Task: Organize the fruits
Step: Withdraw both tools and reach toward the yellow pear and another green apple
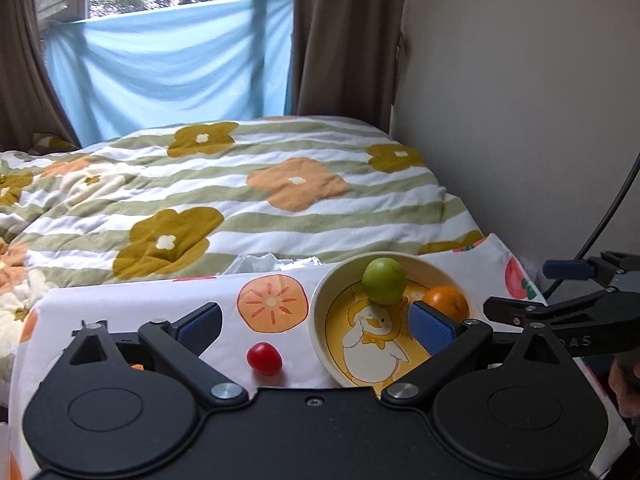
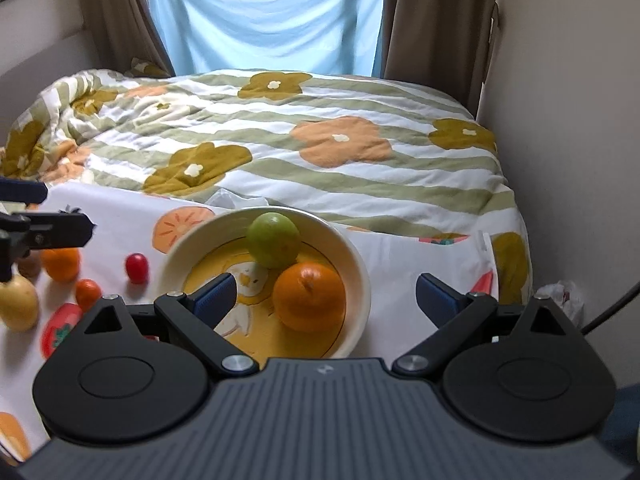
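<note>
Printed cloth [image 2: 120, 216] reaches the bed; bowl [image 2: 356, 264] near its far edge; both grippers' jaws open, empty.

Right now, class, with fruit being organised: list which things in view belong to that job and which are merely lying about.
Belonging to the job:
- round cream bowl with duck picture
- green round fruit in it
- large orange in it
- small red tomato on the cloth
- second orange
- small tangerine
- yellow potato-like item

Just lying about:
- flowered striped quilt
- blue window cloth
- brown curtains
</note>
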Available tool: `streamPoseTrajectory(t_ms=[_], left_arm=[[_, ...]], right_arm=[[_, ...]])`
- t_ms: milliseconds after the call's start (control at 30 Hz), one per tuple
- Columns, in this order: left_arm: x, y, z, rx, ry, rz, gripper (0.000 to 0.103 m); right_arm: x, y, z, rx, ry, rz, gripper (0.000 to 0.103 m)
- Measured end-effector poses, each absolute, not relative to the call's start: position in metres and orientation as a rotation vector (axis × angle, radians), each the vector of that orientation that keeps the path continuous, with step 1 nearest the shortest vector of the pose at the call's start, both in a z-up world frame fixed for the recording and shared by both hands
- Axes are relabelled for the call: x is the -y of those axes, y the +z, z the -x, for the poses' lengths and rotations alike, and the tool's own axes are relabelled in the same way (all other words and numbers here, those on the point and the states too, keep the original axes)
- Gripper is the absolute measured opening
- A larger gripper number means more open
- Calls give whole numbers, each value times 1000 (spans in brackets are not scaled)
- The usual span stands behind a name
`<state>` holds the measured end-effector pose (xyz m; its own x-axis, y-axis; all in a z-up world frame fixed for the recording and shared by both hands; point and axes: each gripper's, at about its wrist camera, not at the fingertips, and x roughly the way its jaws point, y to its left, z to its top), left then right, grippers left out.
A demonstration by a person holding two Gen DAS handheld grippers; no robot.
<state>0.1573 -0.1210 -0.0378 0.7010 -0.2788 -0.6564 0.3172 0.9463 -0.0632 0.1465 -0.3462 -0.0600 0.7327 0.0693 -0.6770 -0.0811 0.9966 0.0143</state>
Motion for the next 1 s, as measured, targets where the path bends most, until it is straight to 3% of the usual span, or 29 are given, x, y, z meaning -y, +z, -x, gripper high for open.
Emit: streamPoseTrajectory(t_ms=[600, 1000], left_arm=[[93, 2, -40, -544, -150, -49, 101], [36, -26, -26, -555, -59, -140, 101]], right_arm=[[318, -9, -64, -655, 219, 14, 103], [250, -33, -38, -651, 253, 18, 103]])
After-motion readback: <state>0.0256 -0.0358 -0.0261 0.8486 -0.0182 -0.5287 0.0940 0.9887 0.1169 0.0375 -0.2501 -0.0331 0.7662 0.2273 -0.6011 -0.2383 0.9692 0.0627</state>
